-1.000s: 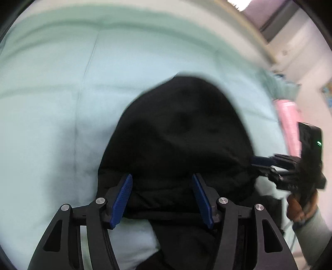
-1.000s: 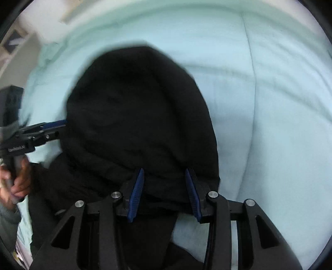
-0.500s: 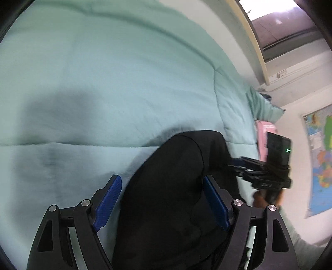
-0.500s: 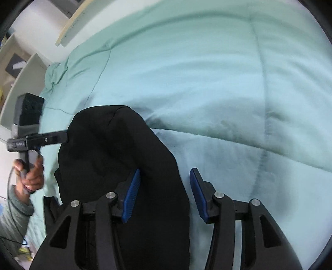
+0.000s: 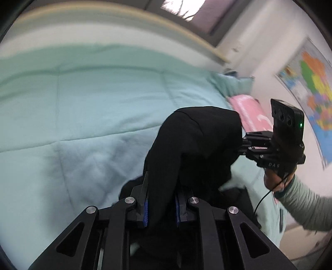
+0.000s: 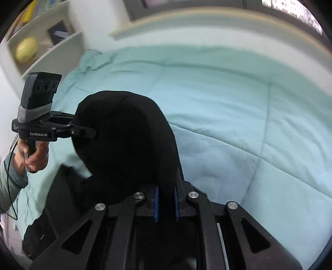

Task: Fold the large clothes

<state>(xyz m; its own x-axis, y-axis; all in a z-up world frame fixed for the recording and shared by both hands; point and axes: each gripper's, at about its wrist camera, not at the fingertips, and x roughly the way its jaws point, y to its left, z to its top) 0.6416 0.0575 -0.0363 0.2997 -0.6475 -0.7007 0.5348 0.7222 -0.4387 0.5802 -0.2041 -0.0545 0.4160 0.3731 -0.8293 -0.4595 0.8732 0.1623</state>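
A large black garment hangs lifted above a mint-green quilted bed. My left gripper is shut on a fold of the garment near its lower edge. My right gripper is shut on another fold of the garment. Each gripper shows in the other's view, pinching the cloth from the side: the right one in the left wrist view, the left one in the right wrist view. The rest of the garment trails down onto the bed.
A pink item lies at the bed's right side, with a coloured wall map beyond it. White shelves holding a yellow round object stand left of the bed. A headboard runs along the far side.
Both grippers were open over the garment lying on the bed. They have shut on its cloth and lifted it up off the quilt.
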